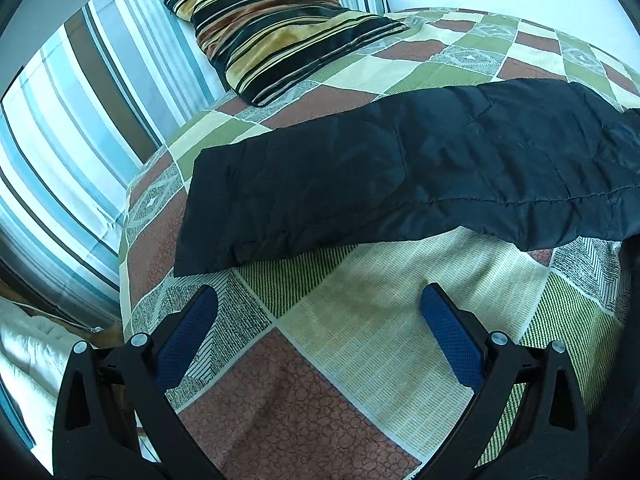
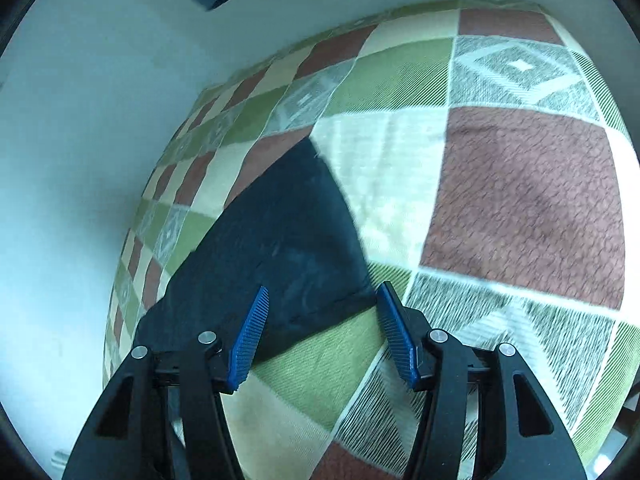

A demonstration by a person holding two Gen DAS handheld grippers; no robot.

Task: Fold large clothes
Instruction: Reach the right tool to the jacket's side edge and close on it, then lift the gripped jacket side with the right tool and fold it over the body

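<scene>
The left hand-held gripper stood wide apart, its blue pads empty, above the patchwork bedspread in the lower half of the frame. The dark garment lay across the middle of that view as a long folded band on the bed, its near edge just beyond the fingertips and not touching them. A striped cushion sat on the bed at the upper centre, well apart from the garment. Striped curtains filled the left side.

In the right wrist view, the right hand-held gripper was also spread wide and held nothing. A corner of the dark garment lay flat on the bedspread at centre frame, its lower edge running between the two ribbed pads. Contact between pads and cloth could not be determined. A pale wall occupied the left.
</scene>
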